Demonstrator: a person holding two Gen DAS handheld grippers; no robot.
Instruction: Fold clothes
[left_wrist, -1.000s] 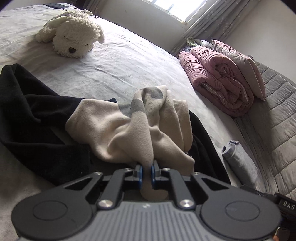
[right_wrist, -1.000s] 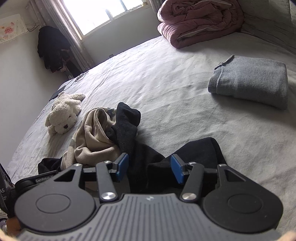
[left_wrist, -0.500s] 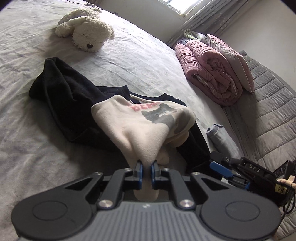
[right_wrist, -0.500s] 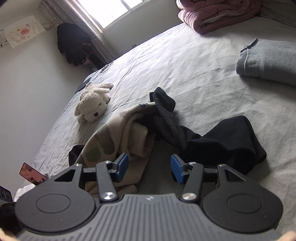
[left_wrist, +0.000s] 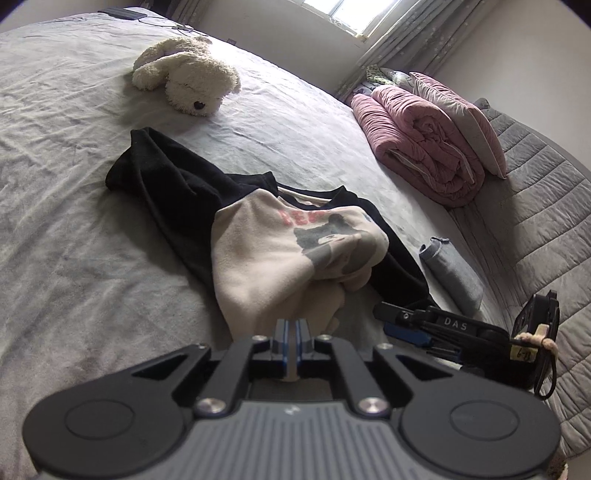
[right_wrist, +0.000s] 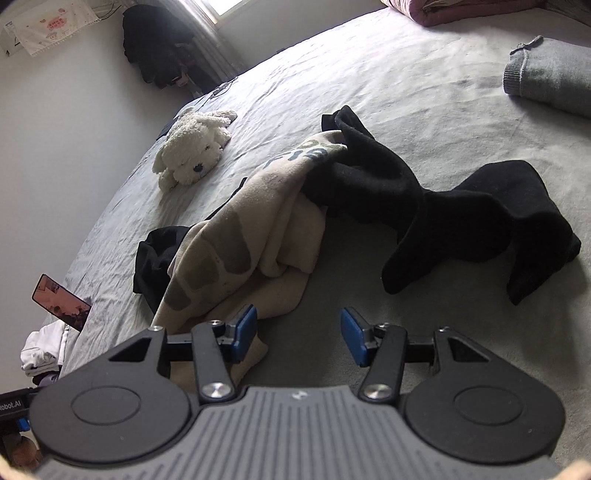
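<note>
My left tongs (left_wrist: 291, 328) are clenched on the cream hem of the black-sleeved sweatshirt (left_wrist: 280, 254), which lies crumpled mid-bed (left_wrist: 74, 229) in front of a plush dog (left_wrist: 188, 77). My right tongs (right_wrist: 298, 334) hang released just above the bed beside that hem.

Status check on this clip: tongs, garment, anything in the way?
Left tongs shut on cream sweatshirt hem. Right tongs open, empty, over the bedsheet. Sweatshirt bunched, unfolded, black sleeves sprawled. Plush dog beyond, not obstructing.
</note>
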